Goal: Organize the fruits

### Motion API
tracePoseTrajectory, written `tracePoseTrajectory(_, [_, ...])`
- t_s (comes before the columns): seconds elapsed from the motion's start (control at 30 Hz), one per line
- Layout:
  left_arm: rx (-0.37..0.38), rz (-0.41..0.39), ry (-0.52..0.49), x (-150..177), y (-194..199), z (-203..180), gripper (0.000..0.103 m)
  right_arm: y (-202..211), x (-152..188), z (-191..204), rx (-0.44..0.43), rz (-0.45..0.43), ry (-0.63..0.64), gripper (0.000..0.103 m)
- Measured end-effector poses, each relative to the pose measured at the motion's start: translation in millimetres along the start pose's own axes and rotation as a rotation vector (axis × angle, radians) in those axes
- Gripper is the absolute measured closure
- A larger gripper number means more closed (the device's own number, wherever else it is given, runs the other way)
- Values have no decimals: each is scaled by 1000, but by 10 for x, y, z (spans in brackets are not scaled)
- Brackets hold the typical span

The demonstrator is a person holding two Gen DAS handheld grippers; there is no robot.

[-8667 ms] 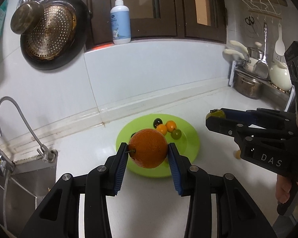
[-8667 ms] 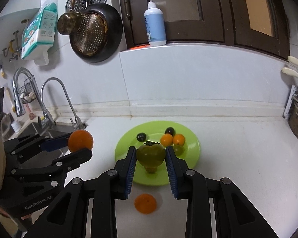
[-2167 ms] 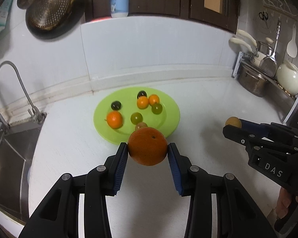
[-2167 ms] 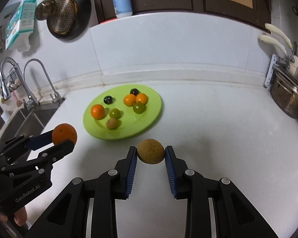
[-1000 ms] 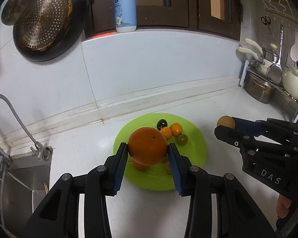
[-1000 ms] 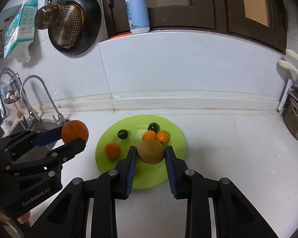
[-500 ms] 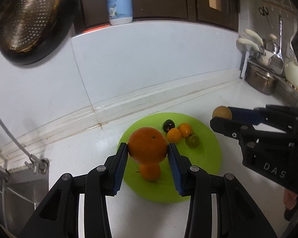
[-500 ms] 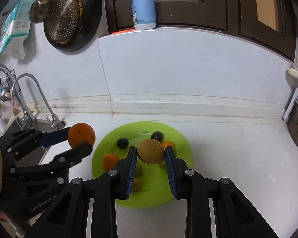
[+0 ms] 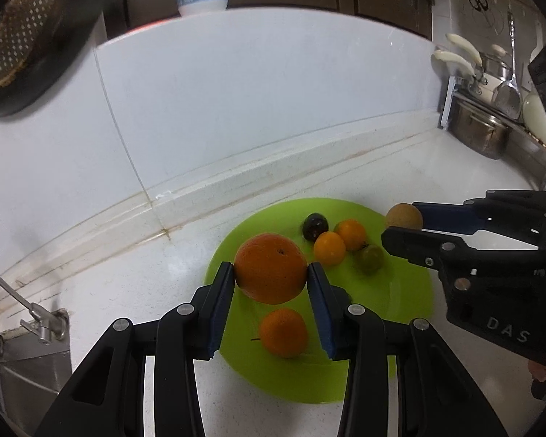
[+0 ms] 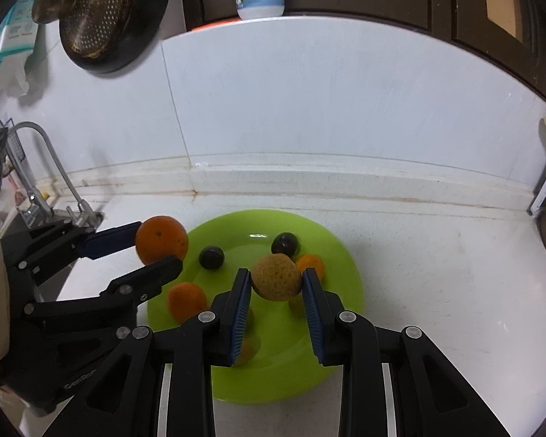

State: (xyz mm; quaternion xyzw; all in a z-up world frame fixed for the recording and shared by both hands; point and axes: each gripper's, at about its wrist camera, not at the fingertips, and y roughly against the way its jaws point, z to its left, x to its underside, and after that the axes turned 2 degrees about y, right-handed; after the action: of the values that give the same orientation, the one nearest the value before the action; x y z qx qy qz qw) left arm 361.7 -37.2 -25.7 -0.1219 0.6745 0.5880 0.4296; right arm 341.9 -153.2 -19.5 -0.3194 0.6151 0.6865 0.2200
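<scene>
My left gripper point(image 9: 270, 279) is shut on a large orange point(image 9: 270, 273) and holds it above the left part of the green plate point(image 9: 404, 291). It also shows in the right wrist view point(image 10: 162, 239). My right gripper point(image 10: 276, 284) is shut on a brown speckled fruit point(image 10: 276, 276) above the plate's middle point(image 10: 342, 266); that fruit shows at the plate's right rim in the left wrist view point(image 9: 404, 216). On the plate lie a small orange point(image 9: 283, 333), two orange tomatoes point(image 9: 329, 248), a green one point(image 9: 370, 259) and dark fruits point(image 9: 315, 226).
The plate rests on a white counter point(image 9: 134, 291) against a tiled wall. A sink with a tap point(image 10: 36, 196) is at the left. A steel pot and utensil rack point(image 9: 480, 134) stand at the right. A pan point(image 10: 102, 18) hangs on the wall.
Both grippers have moved forward and lower towards the plate, each still holding its fruit. The plate looks larger and closer than half a second ago.
</scene>
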Motion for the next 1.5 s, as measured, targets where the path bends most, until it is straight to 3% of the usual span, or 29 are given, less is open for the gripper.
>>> tracePoseTrajectory(0.53, [61,79,-21,45,-369,48,62,-292,51,-17,-5,82,12,73])
tracePoseTrajectory(0.63, [54,67,-29,52,-356,53,53,-328,74,-13,-2,92,8,73])
tracePoseTrajectory(0.73, [44,52,-27,45,-319,80,51,-353,100,-16,7,101,-5,71])
tracePoseTrajectory(1.03, [-35,59,-2,142,-40,-8,47,-246,163,-1,22,85,-42,69])
tracePoseTrajectory(1.33, [-113,16,62,261,482,-67,37,197,177,45,33,3,-44,69])
tracePoseTrajectory(1.5, [-145,-22,112,378,834,-136,28,515,287,56,36,-38,-44,60])
